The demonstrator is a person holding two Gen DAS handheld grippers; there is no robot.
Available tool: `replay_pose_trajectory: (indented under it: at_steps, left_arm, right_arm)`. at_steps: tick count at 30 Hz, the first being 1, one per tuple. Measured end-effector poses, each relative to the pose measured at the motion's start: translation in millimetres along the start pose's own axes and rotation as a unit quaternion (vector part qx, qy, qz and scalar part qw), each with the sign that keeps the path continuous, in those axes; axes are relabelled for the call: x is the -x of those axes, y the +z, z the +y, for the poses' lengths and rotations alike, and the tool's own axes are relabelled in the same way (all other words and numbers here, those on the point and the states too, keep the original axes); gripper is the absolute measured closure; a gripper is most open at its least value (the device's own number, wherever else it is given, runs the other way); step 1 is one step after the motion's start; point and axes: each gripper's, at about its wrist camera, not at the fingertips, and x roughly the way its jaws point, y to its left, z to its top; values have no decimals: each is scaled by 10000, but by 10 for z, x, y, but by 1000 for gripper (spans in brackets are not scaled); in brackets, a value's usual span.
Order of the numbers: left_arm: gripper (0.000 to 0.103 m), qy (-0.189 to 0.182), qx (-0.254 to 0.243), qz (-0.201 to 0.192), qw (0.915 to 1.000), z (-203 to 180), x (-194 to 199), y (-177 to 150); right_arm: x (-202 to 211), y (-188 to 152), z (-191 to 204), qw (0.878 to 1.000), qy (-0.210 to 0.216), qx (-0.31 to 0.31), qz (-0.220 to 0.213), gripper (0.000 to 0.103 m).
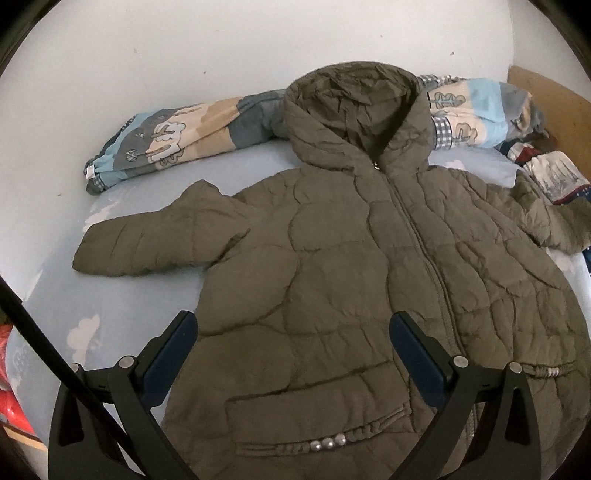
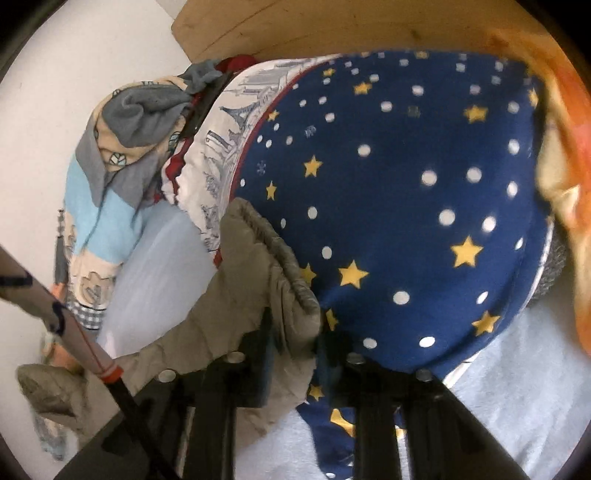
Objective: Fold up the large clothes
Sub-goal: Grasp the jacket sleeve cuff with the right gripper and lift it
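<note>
An olive quilted hooded jacket (image 1: pixel 351 266) lies face up on a pale blue bed sheet (image 1: pixel 122 302), zipped, hood toward the wall, both sleeves spread out. My left gripper (image 1: pixel 293 332) is open and hovers over the jacket's lower left front, touching nothing. In the right wrist view my right gripper (image 2: pixel 291 343) is shut on the cuff of the jacket's sleeve (image 2: pixel 258 280), which is lifted and bunched beside a blue star-patterned pillow (image 2: pixel 399 192).
A rolled patchwork blanket (image 1: pixel 177 140) lies along the white wall behind the hood. A wooden headboard (image 2: pixel 332 26) stands behind the pillow. An orange cloth (image 2: pixel 569 155) hangs at the right edge. A red item (image 1: pixel 9 384) sits at the bed's left.
</note>
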Motion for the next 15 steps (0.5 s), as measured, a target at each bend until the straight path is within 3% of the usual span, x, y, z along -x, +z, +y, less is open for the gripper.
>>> replay_pose_trajectory:
  at_steps: [10, 15]
  left_arm:
    - [0, -26, 162, -252, 9995, 80, 147, 27]
    - [0, -78, 433, -276, 9987, 269, 208, 60]
  right_arm:
    - [1320, 79, 309, 9935, 392, -30, -1065, 86]
    - [2096, 38, 989, 9856, 836, 538, -1367, 86]
